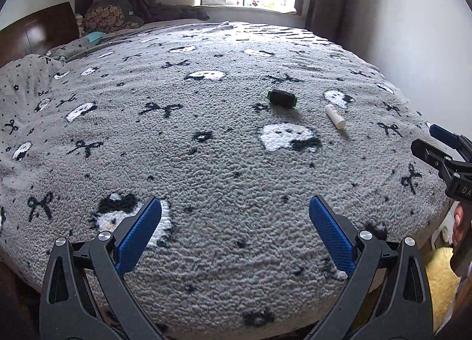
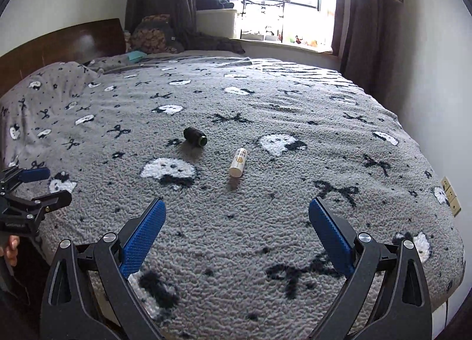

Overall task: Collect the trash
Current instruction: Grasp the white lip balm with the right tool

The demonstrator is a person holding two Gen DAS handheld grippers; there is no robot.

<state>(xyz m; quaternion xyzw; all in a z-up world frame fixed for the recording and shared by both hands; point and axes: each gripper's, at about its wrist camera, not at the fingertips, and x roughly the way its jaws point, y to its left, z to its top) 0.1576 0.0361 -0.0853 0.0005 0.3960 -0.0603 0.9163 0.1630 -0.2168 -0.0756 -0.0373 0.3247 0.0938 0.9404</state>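
A small black bottle with a green end lies on its side on the grey patterned bed cover. A white tube lies to its right. Both show in the right wrist view too: the black bottle and the white tube, ahead of my right gripper. My left gripper is open and empty over the near part of the bed. My right gripper is open and empty, a short way before the tube. Each gripper shows at the edge of the other's view, the right gripper and the left gripper.
Pillows and a dark wooden headboard stand at the far left. A window with dark curtains is at the back, with a white box and clutter on the sill. A white wall runs along the right. Something yellow and fluffy lies below the bed's near right edge.
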